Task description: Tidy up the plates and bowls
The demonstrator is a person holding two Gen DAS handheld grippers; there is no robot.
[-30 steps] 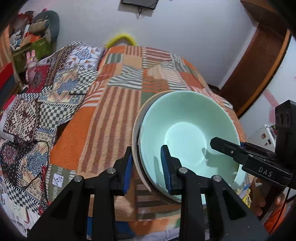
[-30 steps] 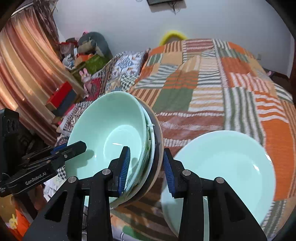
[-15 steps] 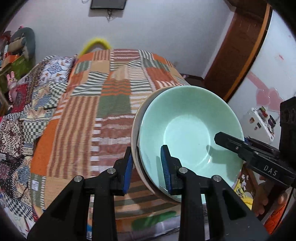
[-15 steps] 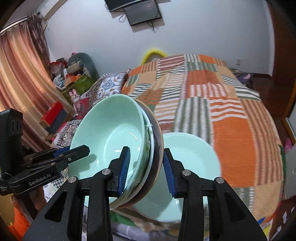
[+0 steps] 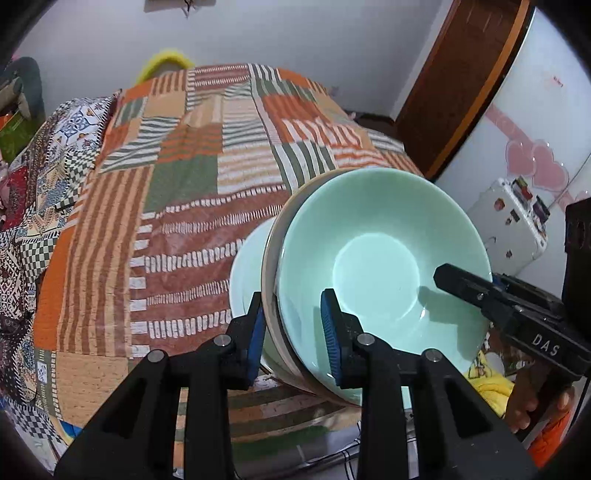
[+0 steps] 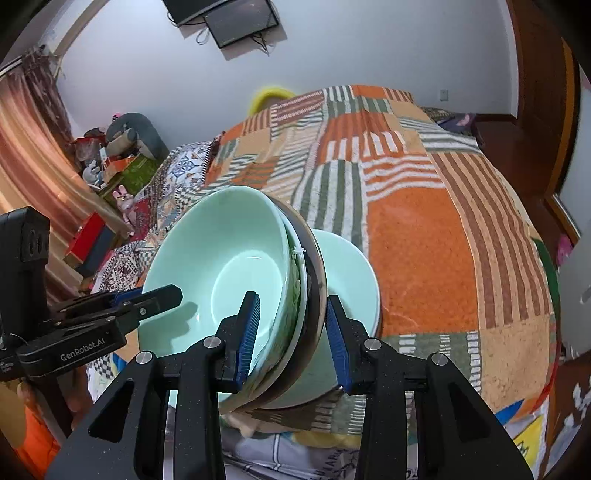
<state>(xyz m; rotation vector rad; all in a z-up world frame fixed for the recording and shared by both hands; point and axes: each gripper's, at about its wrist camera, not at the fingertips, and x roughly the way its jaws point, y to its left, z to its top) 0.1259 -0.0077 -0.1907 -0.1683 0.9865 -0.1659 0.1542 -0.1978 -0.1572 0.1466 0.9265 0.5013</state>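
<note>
Left wrist view: left gripper point(image 5: 293, 326) clamped narrow on near rim of stack point(image 5: 271, 266), one blue pad inside top bowl point(image 5: 380, 266), other pad against outer side of stack. Bowl pale green, tilted, nested in a cream dish with a darker rim behind it. Plate point(image 5: 243, 266), same green, lying on quilt point(image 5: 177, 206) just behind and under stack, mostly hidden. Right gripper point(image 5: 461, 284) reaching in from right, one black finger over bowl's far rim, a hand point(image 5: 528, 406) below it. White wall, brown door frame and white appliance with heart stickers off to right. Right wrist view: right gripper point(image 6: 291, 328) likewise pinched narrow on stack point(image 6: 310, 266), inner pad in bowl point(image 6: 218, 266), outer pad on dark outermost rim. Plate point(image 6: 351, 273) flat on quilt point(image 6: 424, 258) beside stack, partly overlapped by it. Left gripper point(image 6: 162, 295) gripping opposite rim from left. Stack held clear of quilt between both tools, near bed's front edge. Curtain point(image 6: 26, 155), soft toys and wall screen point(image 6: 236, 18) behind.
</note>
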